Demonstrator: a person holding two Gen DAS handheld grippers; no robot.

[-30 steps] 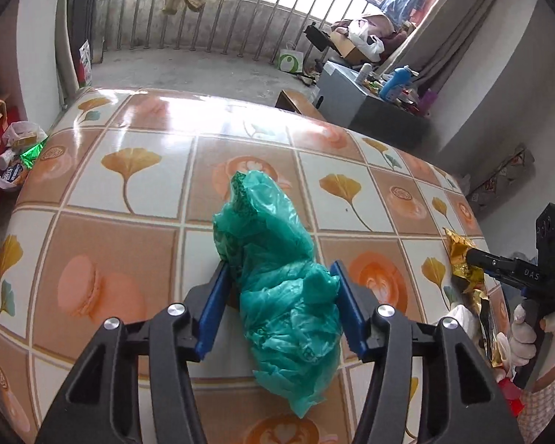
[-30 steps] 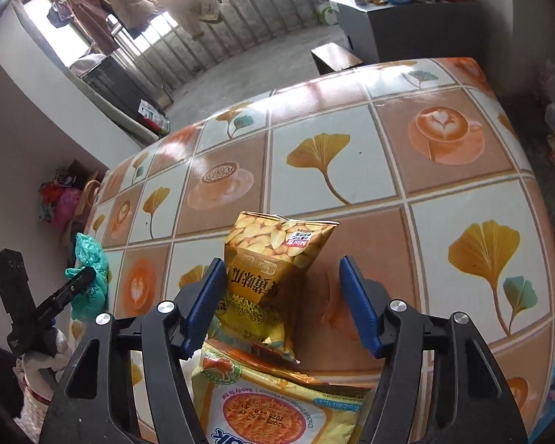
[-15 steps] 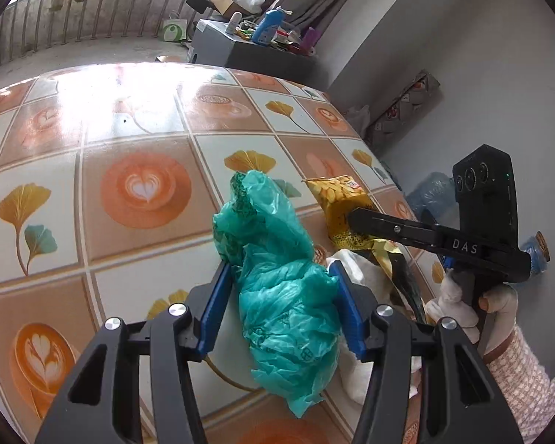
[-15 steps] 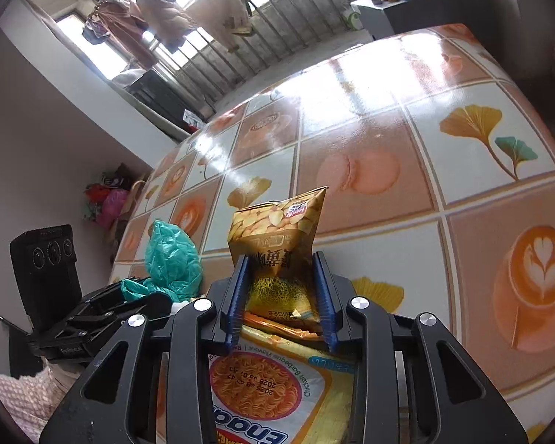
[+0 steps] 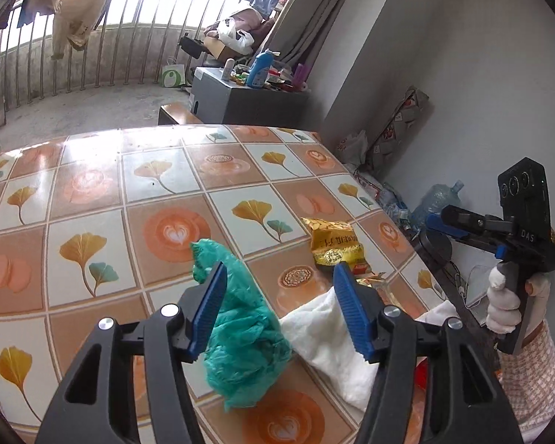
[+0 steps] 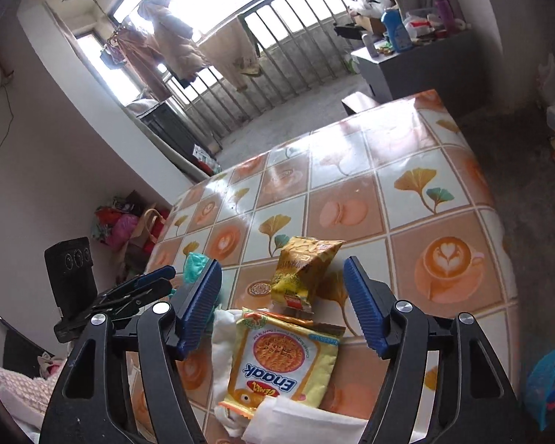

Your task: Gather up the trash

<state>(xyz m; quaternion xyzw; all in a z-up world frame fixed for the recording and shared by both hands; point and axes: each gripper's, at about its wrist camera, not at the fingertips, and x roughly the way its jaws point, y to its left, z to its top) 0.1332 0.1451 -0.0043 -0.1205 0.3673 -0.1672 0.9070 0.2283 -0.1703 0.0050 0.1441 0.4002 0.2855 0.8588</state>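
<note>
From my left wrist view, my left tool (image 5: 279, 307) is opening. The green plastic bag (image 5: 240, 325) sits between its fingers against the left pad, with a gap at the right pad, so it is released. The bag rests on the desk (image 5: 92, 192), touching a white tissue (image 5: 329, 336). The gold snack packet (image 5: 335, 246) lies beyond, and the right tool (image 5: 438, 220) hovers at the desk's right edge.

From my right wrist view, my right tool (image 6: 281, 305) is opening, with clear gaps on both sides of the gold snack packet (image 6: 301, 270). The yellow noodle packet (image 6: 281, 362) lies just below it, overlapping the tissue (image 6: 222, 336).
</note>
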